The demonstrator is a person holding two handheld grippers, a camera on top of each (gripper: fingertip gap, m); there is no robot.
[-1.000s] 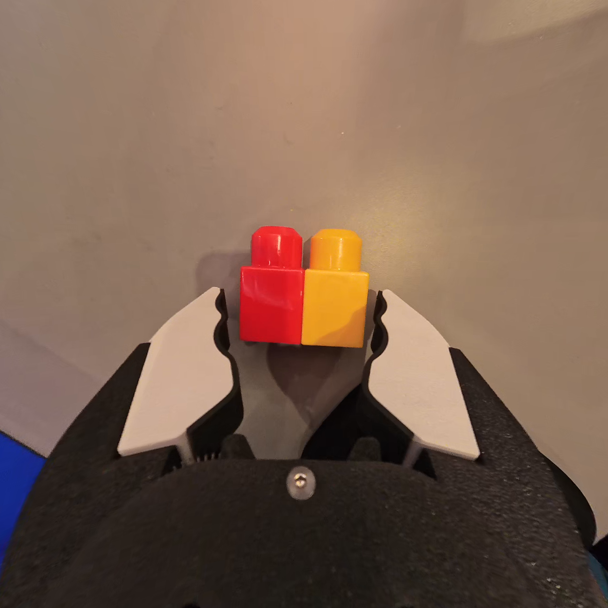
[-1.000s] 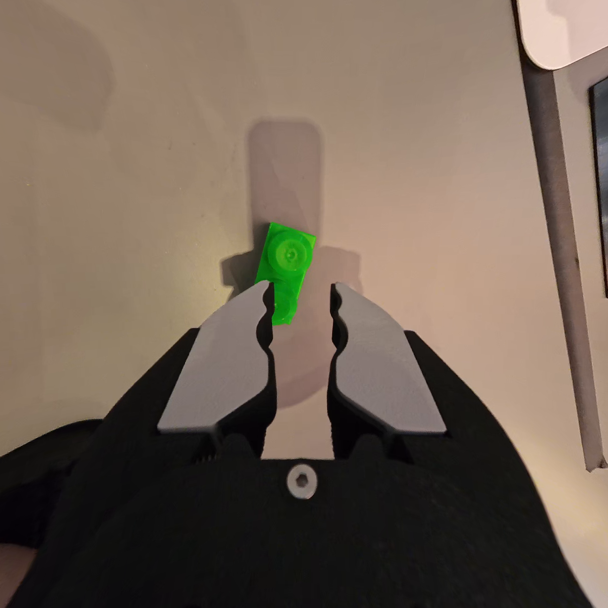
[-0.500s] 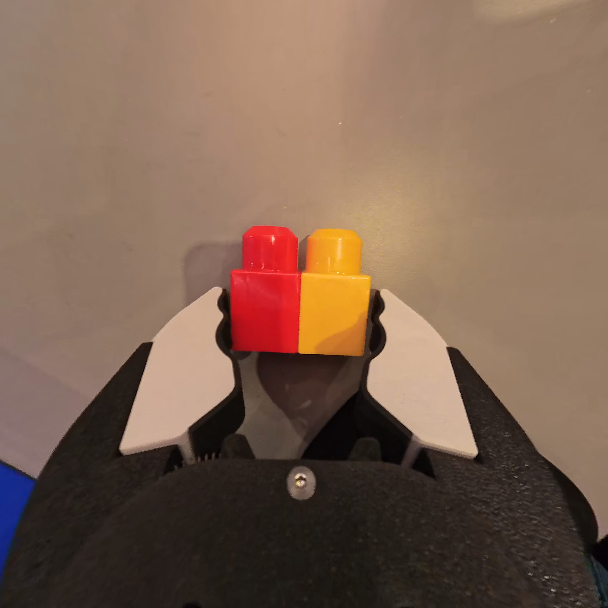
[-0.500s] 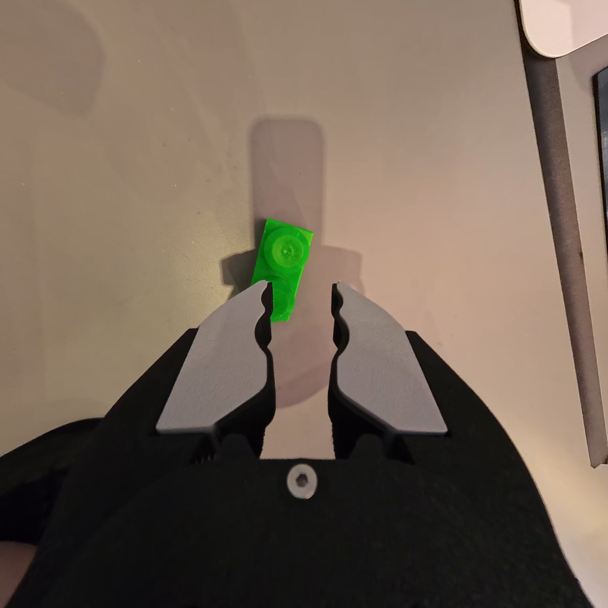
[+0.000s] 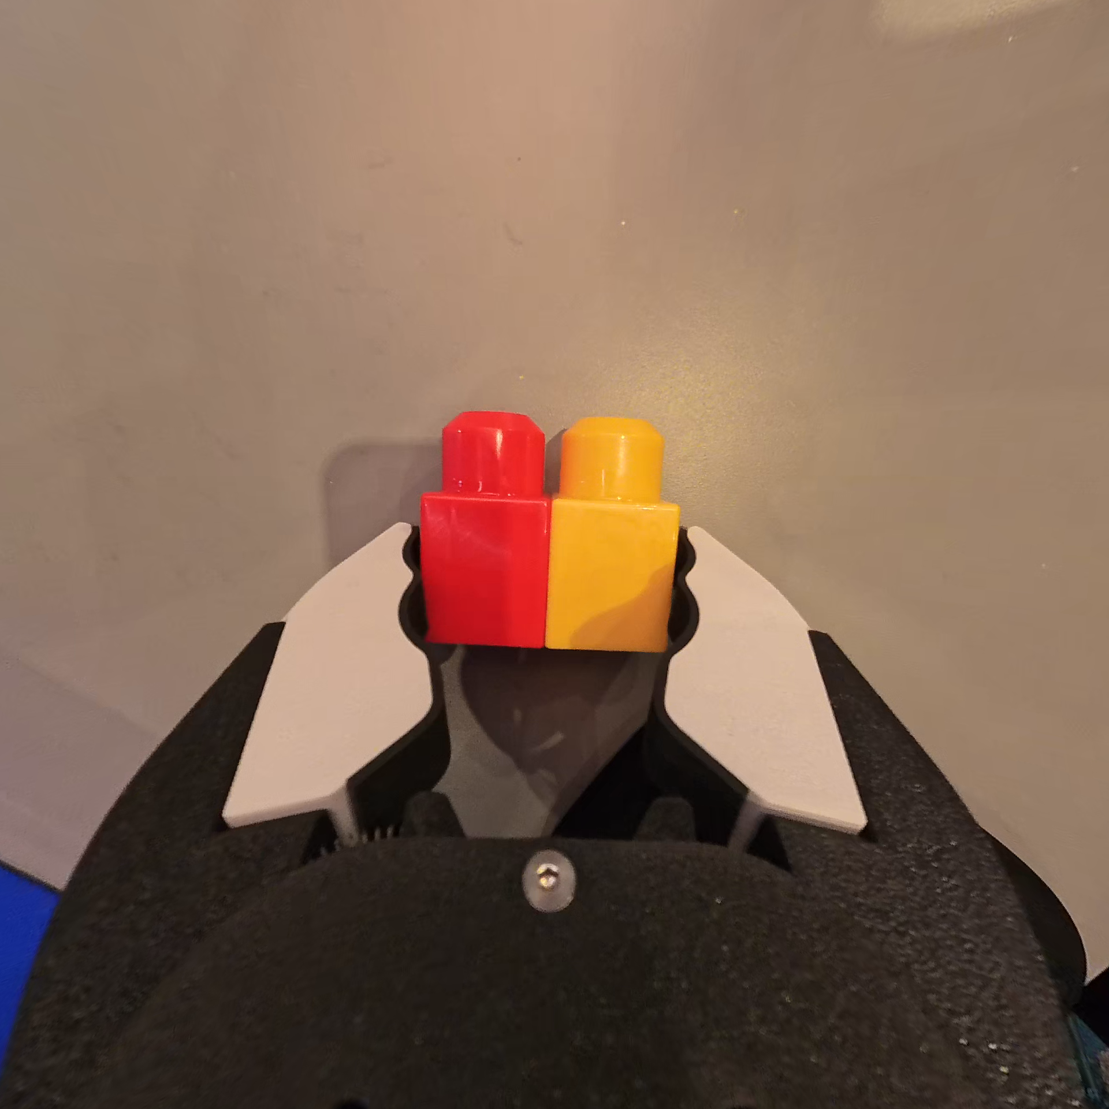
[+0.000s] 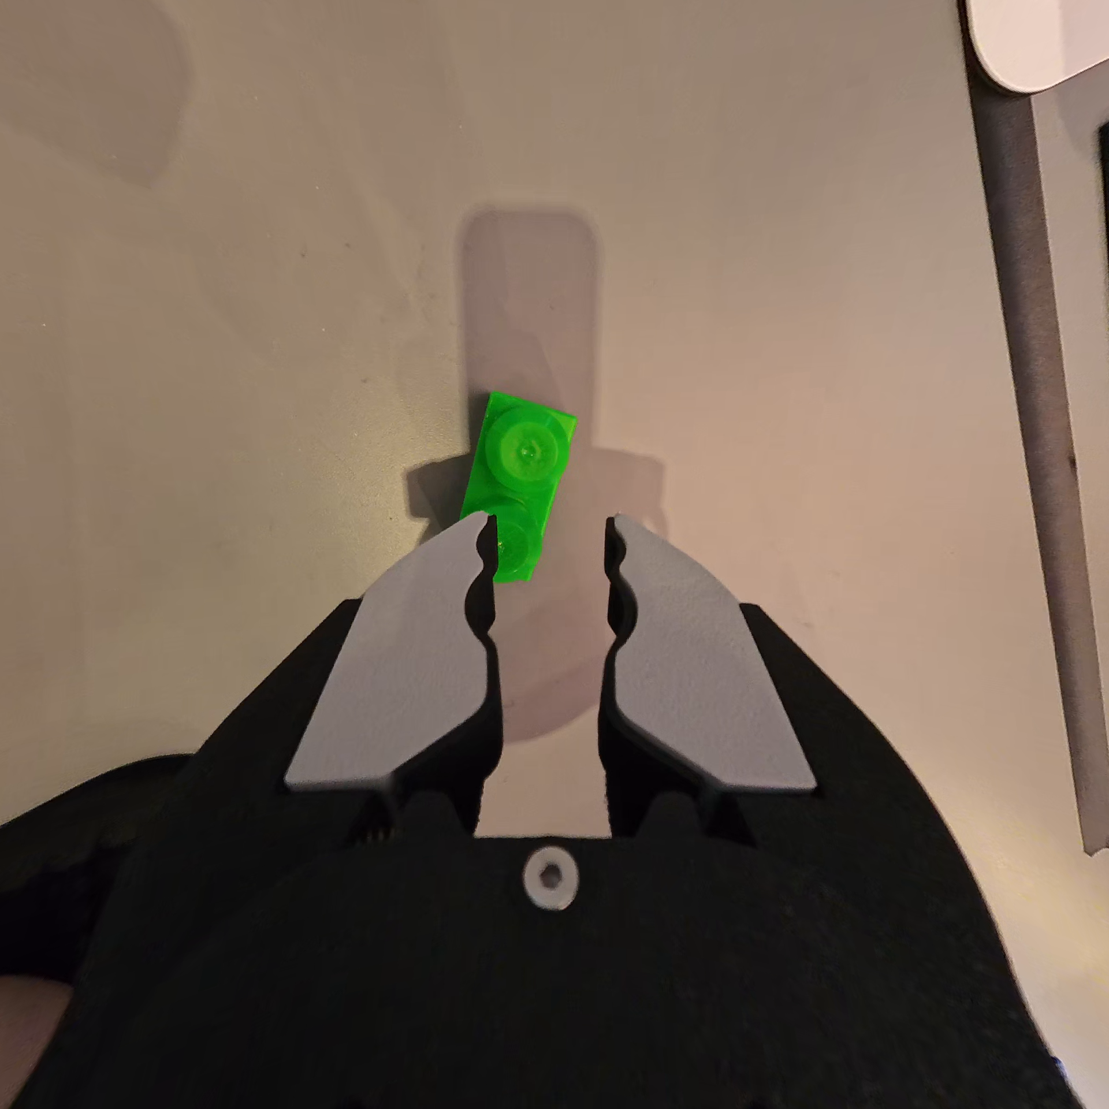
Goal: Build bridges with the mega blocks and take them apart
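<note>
A red block [image 5: 486, 570] and an orange block [image 5: 612, 576], one stud each, stand side by side and touching on the beige table. My left gripper [image 5: 549, 531] is shut on the pair, the left finger against the red block and the right finger against the orange one. A bright green two-stud block [image 6: 519, 474] lies on the table in the right wrist view, seen from above and turned slightly. My right gripper [image 6: 549, 519] is open and empty above it. Its left fingertip [image 6: 456, 540] hides the block's near left corner.
A blue thing [image 5: 18, 912] shows at the lower left edge of the left wrist view. In the right wrist view a grey strip [image 6: 1020, 360] runs along the table's right side, and a white rounded object [image 6: 1050, 42] sits at the top right. Some 30 cm of space lies between my two pairs of fingers. The blue thing [image 5: 18, 912] lies some 20 cm from my left tips, 50 cm from my right tips.
My left gripper moved forward around the red and orange blocks and closed on them. My right gripper stayed open, and the green block shifted slightly left in its view.
</note>
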